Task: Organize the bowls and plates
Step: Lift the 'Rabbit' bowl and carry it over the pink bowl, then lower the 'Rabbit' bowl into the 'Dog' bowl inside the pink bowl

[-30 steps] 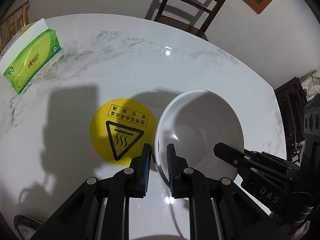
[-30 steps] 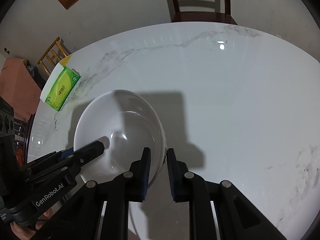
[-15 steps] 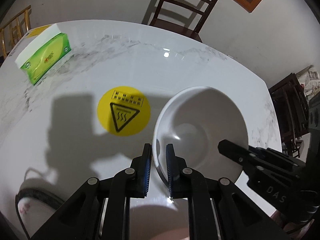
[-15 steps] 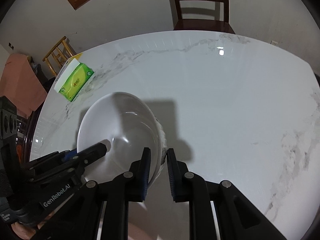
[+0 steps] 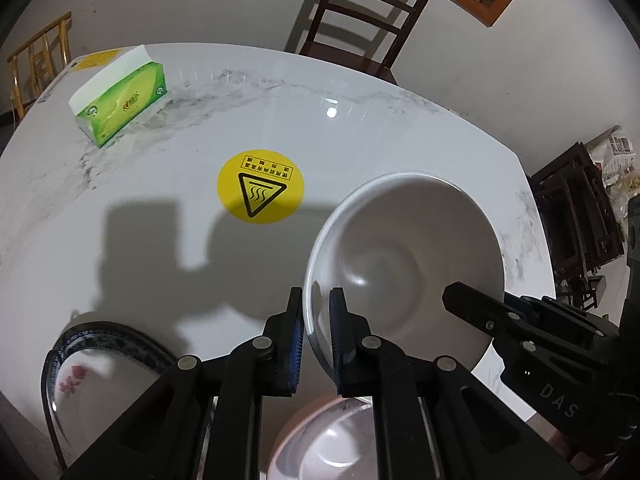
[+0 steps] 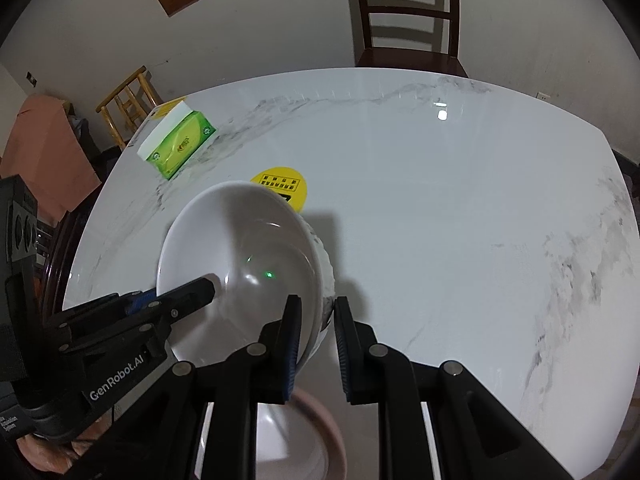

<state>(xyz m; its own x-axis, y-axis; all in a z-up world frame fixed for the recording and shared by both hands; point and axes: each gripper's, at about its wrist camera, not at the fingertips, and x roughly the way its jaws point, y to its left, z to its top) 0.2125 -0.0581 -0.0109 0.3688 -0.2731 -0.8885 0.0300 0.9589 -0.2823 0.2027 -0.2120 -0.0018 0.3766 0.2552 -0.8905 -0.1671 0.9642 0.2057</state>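
A large white bowl (image 5: 404,264) hangs above the marble table, held by both grippers on opposite rims. My left gripper (image 5: 317,322) is shut on its left rim. My right gripper (image 6: 317,330) is shut on the bowl's right rim (image 6: 240,264). The right gripper also shows in the left wrist view (image 5: 520,332), and the left gripper in the right wrist view (image 6: 132,320). A pink-rimmed bowl (image 5: 320,440) sits below, near the table's front edge, also in the right wrist view (image 6: 304,436). A dark-rimmed flowered plate (image 5: 88,372) lies at the lower left.
A green tissue box (image 5: 120,98) stands at the far left of the table (image 5: 360,128). A yellow round hot-surface sticker (image 5: 260,192) marks the middle. A wooden chair (image 5: 360,24) stands behind the table, a bamboo chair (image 6: 128,104) at the left.
Both grippers have lifted the white bowl and drawn it back toward the near edge. The sticker now lies farther away, and the plate and pink-rimmed bowl have come into view below.
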